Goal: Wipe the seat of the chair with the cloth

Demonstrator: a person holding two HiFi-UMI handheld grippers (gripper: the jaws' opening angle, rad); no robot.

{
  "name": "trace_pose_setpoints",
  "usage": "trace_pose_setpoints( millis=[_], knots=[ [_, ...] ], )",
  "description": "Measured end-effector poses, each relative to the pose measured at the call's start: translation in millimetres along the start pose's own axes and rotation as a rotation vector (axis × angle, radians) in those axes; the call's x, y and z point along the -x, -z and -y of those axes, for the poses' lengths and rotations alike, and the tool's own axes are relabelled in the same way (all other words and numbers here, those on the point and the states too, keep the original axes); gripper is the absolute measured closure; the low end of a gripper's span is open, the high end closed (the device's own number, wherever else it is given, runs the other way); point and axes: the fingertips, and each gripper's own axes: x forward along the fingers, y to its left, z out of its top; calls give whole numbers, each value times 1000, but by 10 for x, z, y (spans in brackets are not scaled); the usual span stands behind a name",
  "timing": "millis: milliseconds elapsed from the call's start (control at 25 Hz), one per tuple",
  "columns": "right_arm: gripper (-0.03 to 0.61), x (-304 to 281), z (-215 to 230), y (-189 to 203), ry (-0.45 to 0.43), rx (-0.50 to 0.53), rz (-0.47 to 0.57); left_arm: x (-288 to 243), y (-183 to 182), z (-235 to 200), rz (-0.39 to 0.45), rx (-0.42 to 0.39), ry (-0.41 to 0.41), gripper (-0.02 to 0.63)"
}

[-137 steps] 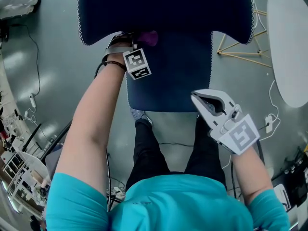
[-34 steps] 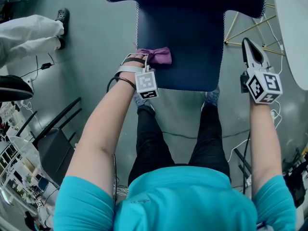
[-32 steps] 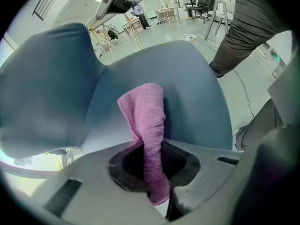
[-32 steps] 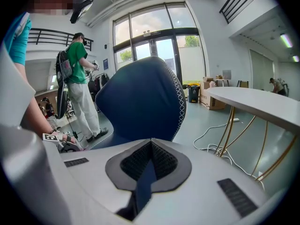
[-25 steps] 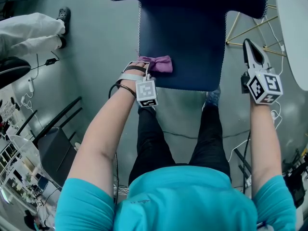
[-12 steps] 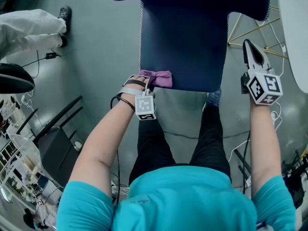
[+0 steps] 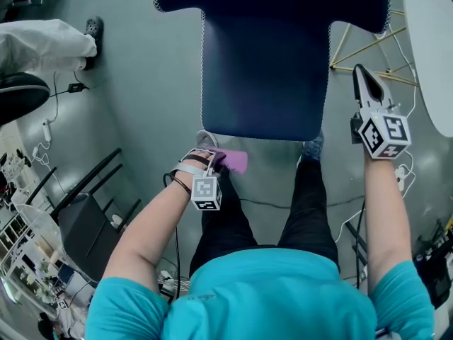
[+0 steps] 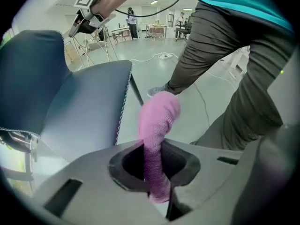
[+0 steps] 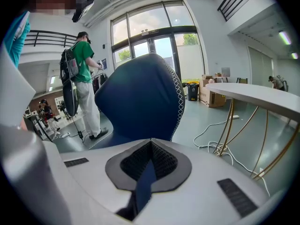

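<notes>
The navy chair seat (image 7: 262, 69) fills the top middle of the head view. My left gripper (image 7: 216, 159) hangs just off the seat's front left corner, above the floor by my leg. It is shut on a pink cloth (image 7: 235, 161). In the left gripper view the cloth (image 8: 158, 121) stands up out of the closed jaws, with the seat (image 8: 79, 111) to its left. My right gripper (image 7: 365, 83) is held beside the seat's right edge, shut and empty. It faces the chair back (image 9: 140, 93).
A white table (image 7: 432, 48) on thin gold legs (image 7: 354, 48) stands at the right. A person in white trousers (image 7: 42, 44) is at the top left, another in a green shirt (image 9: 84, 88) behind the chair. Cables lie on the grey floor (image 7: 141, 98).
My left gripper has drawn the pink cloth toward me along the seat's left front and off its front edge. The right gripper has barely moved.
</notes>
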Motion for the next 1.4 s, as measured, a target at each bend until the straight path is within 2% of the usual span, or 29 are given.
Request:
trace_pose_setpoints(
  millis=[80,160,360,520,680,880,1080,1280,1400],
  knots=[
    [588,1,38,10,0,-2,0,77,-93,-6,24,24,-12,561],
    [588,19,80,20,4,-6,-1,166,-208,-220,48,39,-59,561],
    [588,110,180,89,0,-18,-7,340,-584,-1302,97,52,-243,561],
    [588,203,230,209,-9,-29,-17,365,-887,-2236,115,33,-364,561],
    [588,263,362,304,-12,-38,-32,333,-1146,-3055,96,-13,-462,561],
    [588,295,564,370,-7,-51,-40,124,-1241,-3842,14,-50,-535,561],
    [588,277,726,392,-2,-56,-48,-119,-1256,-4227,-58,-104,-546,561],
    [588,282,802,453,-1,-67,-56,-258,-1244,-4371,-101,-116,-566,561],
    [588,288,779,507,-4,-70,-65,-306,-1234,-4356,-96,-110,-554,561]
  ],
)
